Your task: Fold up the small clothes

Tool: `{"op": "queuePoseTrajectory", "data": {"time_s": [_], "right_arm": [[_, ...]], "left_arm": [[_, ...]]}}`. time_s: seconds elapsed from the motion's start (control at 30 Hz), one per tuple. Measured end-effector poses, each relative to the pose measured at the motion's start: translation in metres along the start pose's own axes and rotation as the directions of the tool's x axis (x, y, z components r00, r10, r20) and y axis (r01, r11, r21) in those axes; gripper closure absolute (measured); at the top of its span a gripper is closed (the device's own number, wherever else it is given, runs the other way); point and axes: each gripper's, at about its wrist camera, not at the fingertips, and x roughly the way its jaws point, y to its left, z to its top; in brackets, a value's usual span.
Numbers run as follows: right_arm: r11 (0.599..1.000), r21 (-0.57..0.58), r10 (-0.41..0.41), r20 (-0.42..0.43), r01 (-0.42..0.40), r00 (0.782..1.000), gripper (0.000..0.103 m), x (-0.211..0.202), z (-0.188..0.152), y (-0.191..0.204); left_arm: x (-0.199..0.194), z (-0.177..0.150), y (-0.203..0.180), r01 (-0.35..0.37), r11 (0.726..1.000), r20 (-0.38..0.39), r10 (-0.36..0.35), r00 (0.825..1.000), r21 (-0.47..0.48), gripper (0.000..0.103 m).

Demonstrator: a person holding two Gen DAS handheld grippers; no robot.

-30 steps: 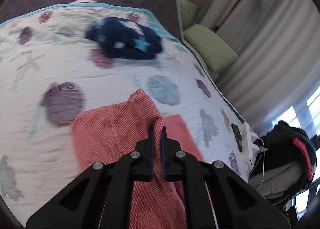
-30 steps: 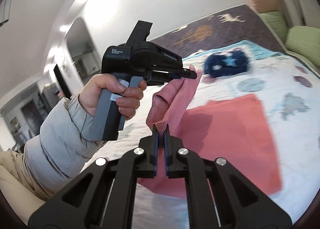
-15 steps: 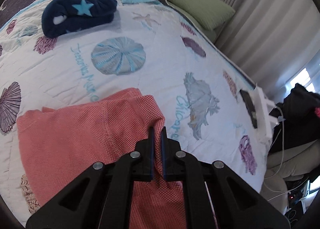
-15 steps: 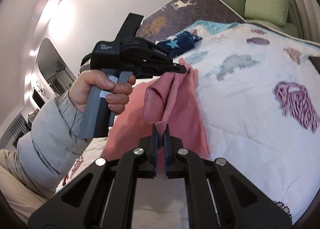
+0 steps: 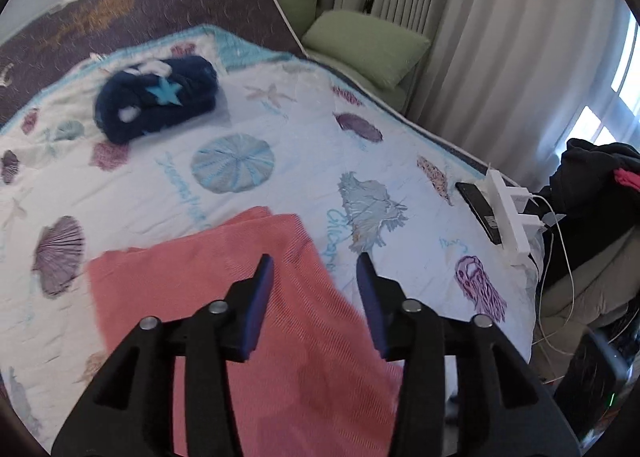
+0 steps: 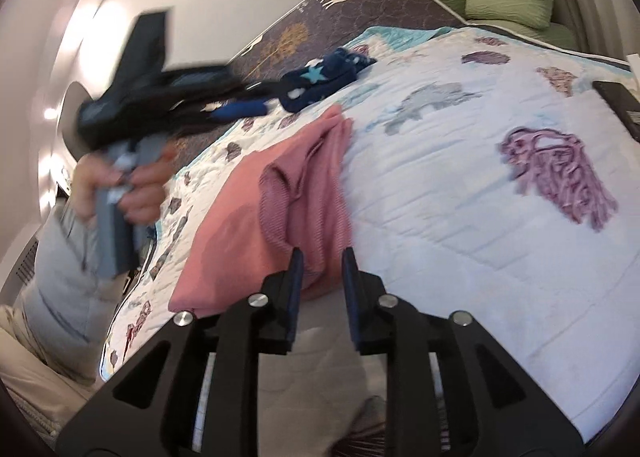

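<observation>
Left wrist view: left gripper point(image 5: 316, 269) fingers apart above pink cloth point(image 5: 224, 281) on quilt point(image 5: 304, 129); right gripper point(image 6: 322, 261) likewise spread, empty.

We see a coral-pink cloth point(image 5: 208, 297) with a fine woven check. The quilt point(image 5: 280, 129) under it is white with purple shells, light blue sea creatures and a turquoise border. The bundle point(image 5: 156, 97) is navy with white and light blue stars. The mattress point(image 6: 360, 13) is dark brown with white deer. The pillows point(image 5: 364, 45) are green, the curtains point(image 5: 500, 37) pale grey.
</observation>
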Motion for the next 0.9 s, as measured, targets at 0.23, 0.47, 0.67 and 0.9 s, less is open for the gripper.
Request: {"op": "queuePoseTrajectory", "data": {"time_s": [0.23,0.47,0.67,0.9], "right_arm": [[0.988,-0.147,0.041,-0.013,-0.043,0.999,0.065,-0.003,0.012,0.023],[0.965,-0.257,0.023,-0.074,-0.042,0.997,0.061,0.022,0.013,0.048],[0.941,-0.334,-0.075,-0.067,0.049,0.995,0.06,0.034,0.016,0.055],[0.935,-0.351,-0.072,-0.086,0.037,0.994,0.059,0.037,0.016,0.061]], "left_arm": [[-0.051,-0.063,0.013,-0.105,0.994,0.029,0.104,0.994,0.029,0.054],[-0.089,-0.14,0.033,-0.221,0.974,-0.008,0.221,0.975,-0.055,0.049],[-0.098,-0.193,0.026,-0.191,0.978,-0.042,0.188,0.981,-0.086,0.049],[-0.069,-0.198,0.012,-0.263,0.964,-0.046,0.261,0.964,-0.037,0.049]]}}
